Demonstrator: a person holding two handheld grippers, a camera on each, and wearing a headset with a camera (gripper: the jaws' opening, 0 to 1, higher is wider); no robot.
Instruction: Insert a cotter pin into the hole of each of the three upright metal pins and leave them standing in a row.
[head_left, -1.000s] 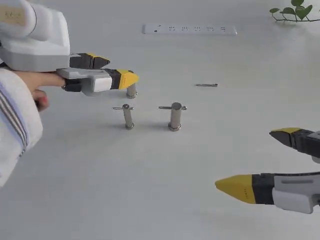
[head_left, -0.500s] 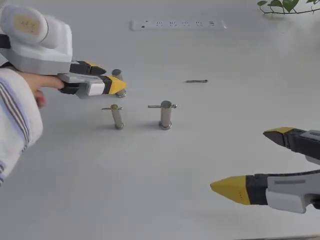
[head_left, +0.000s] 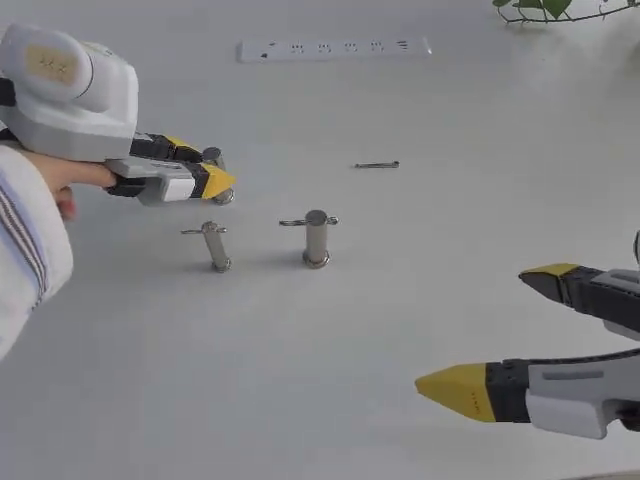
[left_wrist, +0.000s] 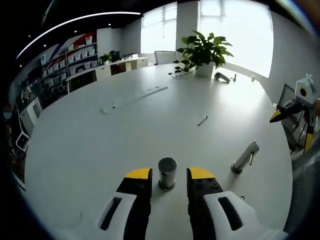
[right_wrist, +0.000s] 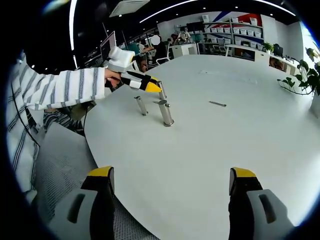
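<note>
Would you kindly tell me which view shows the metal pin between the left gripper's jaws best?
The left gripper view: the metal pin stands upright, whole, between the left gripper's jaws, with gaps either side. In the head view a jaw hides most of it; in the right gripper view it is small and distant.

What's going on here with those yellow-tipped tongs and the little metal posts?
A person works at a white table with a handheld gripper in each hand. The left gripper has its open jaws on either side of a bare metal pin, which stands upright with no cotter pin in it. A thinner pin and a thicker pin stand nearby, each with a cotter pin through its top. A loose cotter pin lies farther back. The right gripper hangs open, holding nothing.
</note>
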